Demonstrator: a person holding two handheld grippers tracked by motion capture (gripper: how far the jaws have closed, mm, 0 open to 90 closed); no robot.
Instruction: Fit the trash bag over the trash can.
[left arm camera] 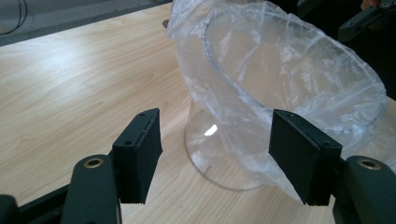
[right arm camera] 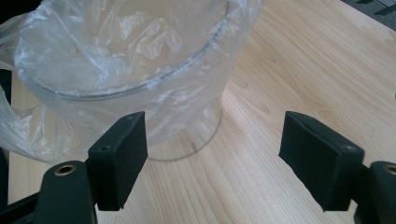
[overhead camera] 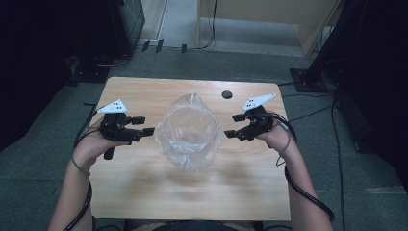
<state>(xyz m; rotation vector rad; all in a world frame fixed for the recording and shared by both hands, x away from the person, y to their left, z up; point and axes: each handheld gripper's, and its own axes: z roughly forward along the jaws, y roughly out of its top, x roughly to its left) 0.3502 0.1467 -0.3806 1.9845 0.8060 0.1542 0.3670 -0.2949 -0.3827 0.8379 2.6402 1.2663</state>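
In the middle of the high view a clear container (overhead camera: 187, 132) stands on the wooden counter (overhead camera: 192, 192), lined with a thin plastic bag (overhead camera: 190, 103) whose edge folds over the rim. The left tongs (overhead camera: 144, 126) sit at centre left of that frame, just beside the container, jaws spread and empty. The right tongs (overhead camera: 233, 126) sit at centre right, also near it, jaws apart with nothing between them.
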